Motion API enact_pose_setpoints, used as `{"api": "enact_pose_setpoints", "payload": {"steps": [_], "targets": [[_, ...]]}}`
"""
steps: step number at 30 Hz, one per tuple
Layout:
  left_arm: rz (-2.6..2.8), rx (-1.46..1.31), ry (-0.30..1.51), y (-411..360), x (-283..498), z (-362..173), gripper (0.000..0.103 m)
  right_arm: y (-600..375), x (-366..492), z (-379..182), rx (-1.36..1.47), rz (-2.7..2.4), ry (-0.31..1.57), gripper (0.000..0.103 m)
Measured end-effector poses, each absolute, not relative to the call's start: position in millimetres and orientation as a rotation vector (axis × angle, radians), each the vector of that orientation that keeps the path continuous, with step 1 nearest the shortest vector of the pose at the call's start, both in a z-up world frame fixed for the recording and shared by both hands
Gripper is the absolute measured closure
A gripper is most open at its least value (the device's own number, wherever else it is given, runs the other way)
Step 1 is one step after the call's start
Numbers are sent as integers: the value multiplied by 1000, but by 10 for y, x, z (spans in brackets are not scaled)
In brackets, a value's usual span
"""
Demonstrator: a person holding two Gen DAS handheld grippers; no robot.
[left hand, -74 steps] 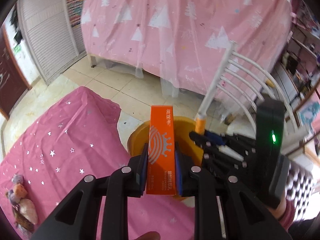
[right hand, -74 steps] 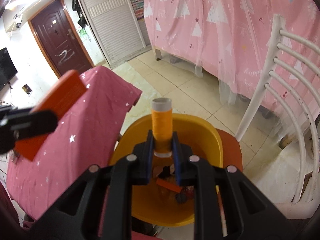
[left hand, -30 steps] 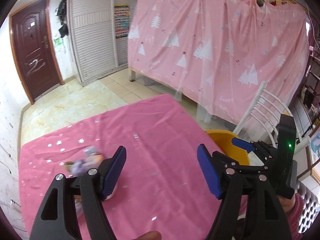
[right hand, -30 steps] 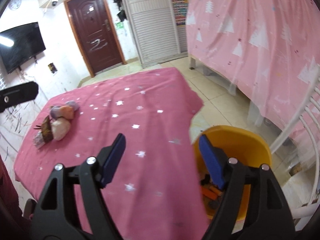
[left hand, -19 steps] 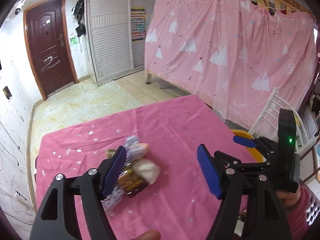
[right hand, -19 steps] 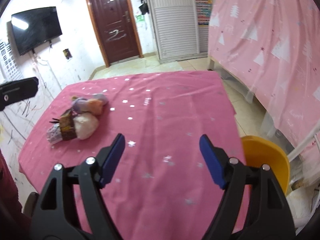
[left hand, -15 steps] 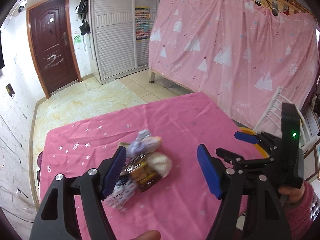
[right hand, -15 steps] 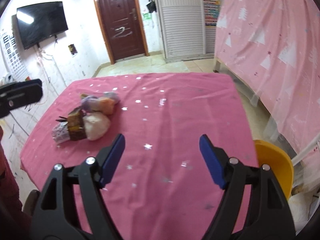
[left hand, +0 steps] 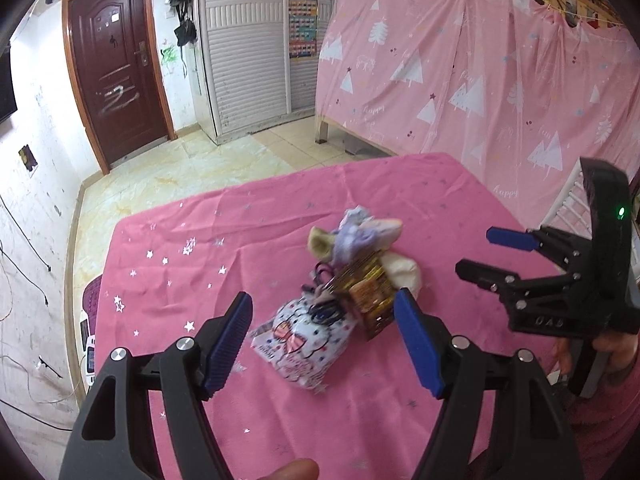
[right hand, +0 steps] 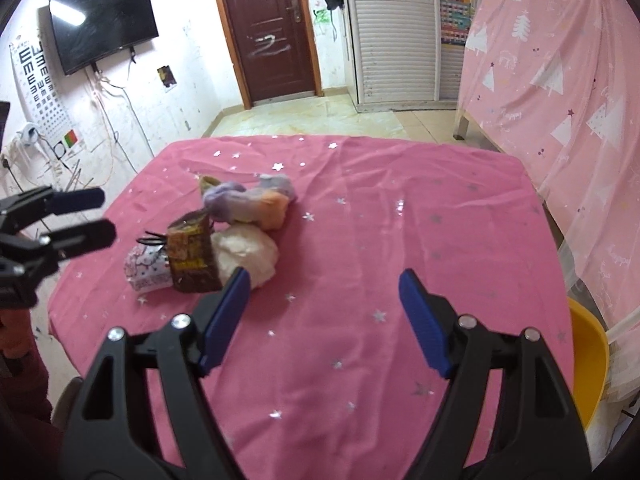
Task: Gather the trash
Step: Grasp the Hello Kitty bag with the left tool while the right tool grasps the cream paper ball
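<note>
Both tongs empty, jaws standing wide, nothing between the pads.

Left tongs (left hand: 324,336): in its own view the trash pile sits dead ahead, framed in the gap between the two blue pads. Nearest piece is a white printed bag (left hand: 302,340), lying on the pink table (left hand: 180,240) just beyond the fingertips, not touched. Its long axis runs slantwise, from near-left to far-right, so it lies skew to the line between the pads, not square across it.

Behind the bag, touching it: a brown-and-gold snack packet (left hand: 366,294), standing more or less upright. Further back a cream lump (left hand: 402,272) and a purple-and-orange bundle (left hand: 360,234). All four heaped together, no clear gaps.

Right tongs (right hand: 324,312): pointed at bare cloth. From this view the pile lies ahead and off to the left; the cream lump is just beyond the left pad, the packet (right hand: 192,256) beside it. The yellow bin (right hand: 588,360) shows at the right edge, beyond the table corner, well apart from the pile.

Judgement: left hand is the better placed, already lined up on the bag. Right hand would need to swing left to reach the packet or the lump. Likely next: left goes down onto the bag; a slight wrist roll would help set the pads across its narrow side.

Risk: the heap is tight, so closing on one piece may drag its neighbour.
</note>
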State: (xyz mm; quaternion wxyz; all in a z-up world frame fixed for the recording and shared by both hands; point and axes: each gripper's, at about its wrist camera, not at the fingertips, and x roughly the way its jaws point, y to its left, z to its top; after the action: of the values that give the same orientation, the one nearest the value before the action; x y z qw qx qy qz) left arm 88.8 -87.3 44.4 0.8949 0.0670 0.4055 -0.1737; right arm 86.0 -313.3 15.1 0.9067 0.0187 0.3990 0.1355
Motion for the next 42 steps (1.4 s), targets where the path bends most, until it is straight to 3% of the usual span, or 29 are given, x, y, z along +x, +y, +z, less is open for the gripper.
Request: {"api": "enact_pose_setpoints", "payload": {"steps": [17, 21, 26, 36, 37, 41, 42], "targets": [[-445, 202, 930, -843, 1074, -114, 36, -2758, 1029, 77, -38, 307, 862, 30], [-449, 220, 942, -853, 1122, -198, 52, -2667, 1085, 52, -56, 306, 870, 30], [-488, 219, 936, -818, 1094, -232, 61, -2597, 1135, 31, -67, 315, 876, 30], [-480, 187, 940, -686, 923, -250, 72, -2437, 1171, -43, -74, 353, 903, 30], [-477, 177, 942, -661, 901, -245, 73, -2434, 1169, -50, -73, 356, 903, 30], [-476, 156, 943, -569, 813, -194, 73, -2397, 1176, -78, -66, 374, 918, 52], [-474, 158, 937, -553, 793, -176, 73, -2385, 1165, -80, -67, 380, 917, 53]]}}
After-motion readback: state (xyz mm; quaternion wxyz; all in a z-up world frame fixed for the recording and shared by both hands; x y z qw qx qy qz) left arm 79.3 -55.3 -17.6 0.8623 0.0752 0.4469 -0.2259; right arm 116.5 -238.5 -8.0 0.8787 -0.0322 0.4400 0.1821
